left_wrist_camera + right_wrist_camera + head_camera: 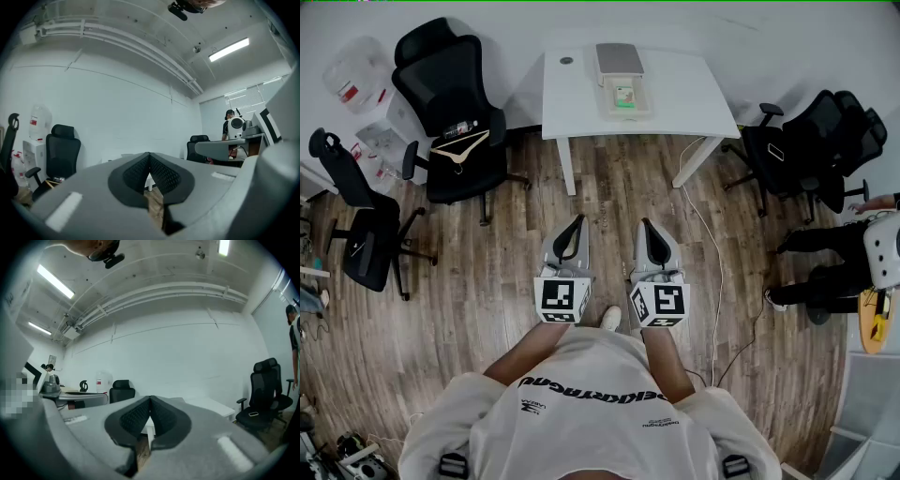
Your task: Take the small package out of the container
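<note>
Across the wood floor [487,272], a white table [684,89] bears the container [607,103] with the package [623,96] inside, well apart from the left gripper [578,221] and right gripper [646,225], both clenched empty, so the whole task remains.

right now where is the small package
In the head view, top centre: the small green package lies inside the beige container on the white table, well ahead of the left gripper and right gripper.
</note>
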### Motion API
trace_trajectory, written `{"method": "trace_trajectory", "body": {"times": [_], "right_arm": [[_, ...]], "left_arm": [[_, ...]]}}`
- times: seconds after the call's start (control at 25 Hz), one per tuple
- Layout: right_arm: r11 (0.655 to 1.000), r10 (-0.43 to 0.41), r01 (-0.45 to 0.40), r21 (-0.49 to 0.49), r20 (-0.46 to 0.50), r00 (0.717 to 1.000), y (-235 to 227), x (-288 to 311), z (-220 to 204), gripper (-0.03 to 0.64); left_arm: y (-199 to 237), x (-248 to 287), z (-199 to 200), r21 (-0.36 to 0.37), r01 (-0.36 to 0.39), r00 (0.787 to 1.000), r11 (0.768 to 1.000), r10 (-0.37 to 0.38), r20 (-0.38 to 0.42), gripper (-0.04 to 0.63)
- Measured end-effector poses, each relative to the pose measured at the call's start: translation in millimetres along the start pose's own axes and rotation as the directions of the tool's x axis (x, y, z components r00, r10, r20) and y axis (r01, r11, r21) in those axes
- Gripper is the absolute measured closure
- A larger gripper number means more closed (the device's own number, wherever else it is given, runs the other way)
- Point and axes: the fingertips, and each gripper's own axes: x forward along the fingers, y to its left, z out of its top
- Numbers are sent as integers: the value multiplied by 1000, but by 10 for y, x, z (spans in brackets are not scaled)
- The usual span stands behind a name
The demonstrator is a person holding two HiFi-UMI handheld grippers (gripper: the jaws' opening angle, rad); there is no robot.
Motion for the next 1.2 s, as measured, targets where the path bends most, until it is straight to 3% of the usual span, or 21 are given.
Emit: {"method": "trace_trajectory", "body": {"times": [0.76,1.2], "right_arm": [[997,55,-57,59,27,998,-539,-311,-2,620],[993,98,-101,58,47,994,-783,-357,-18,620]], "left_arm": [[-622,98,-38,6,-35,999,999,34,1,597],[-913,123,-115,-28,-32,999,999,32,6,597]]}}
